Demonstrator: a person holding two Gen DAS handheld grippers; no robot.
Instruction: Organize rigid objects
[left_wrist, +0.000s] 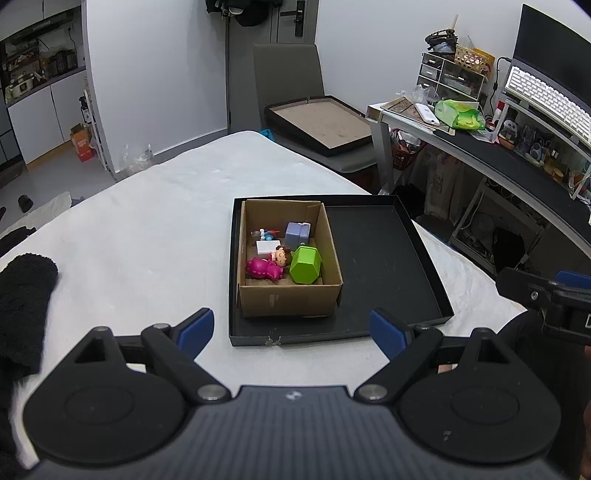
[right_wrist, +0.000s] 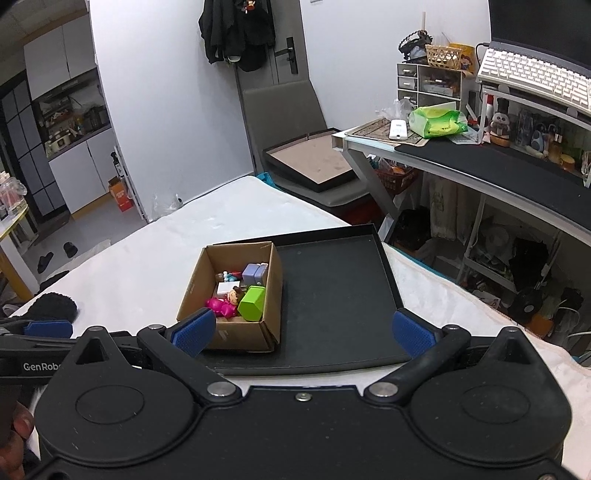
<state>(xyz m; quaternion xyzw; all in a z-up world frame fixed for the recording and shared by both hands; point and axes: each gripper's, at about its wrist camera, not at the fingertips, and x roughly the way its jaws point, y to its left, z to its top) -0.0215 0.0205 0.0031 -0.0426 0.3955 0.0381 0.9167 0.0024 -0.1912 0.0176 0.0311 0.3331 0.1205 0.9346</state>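
While toys fill the cardboard box (left_wrist: 288, 299), a black tray (left_wrist: 388, 258) surrounds it.

Even, bright indoor light, soft shadows, sharp focus, strong fisheye bending at edges

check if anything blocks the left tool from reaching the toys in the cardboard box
Only the box's own near wall and the black tray's rim lie between the open left tool and the toys; coming from above looks clear.
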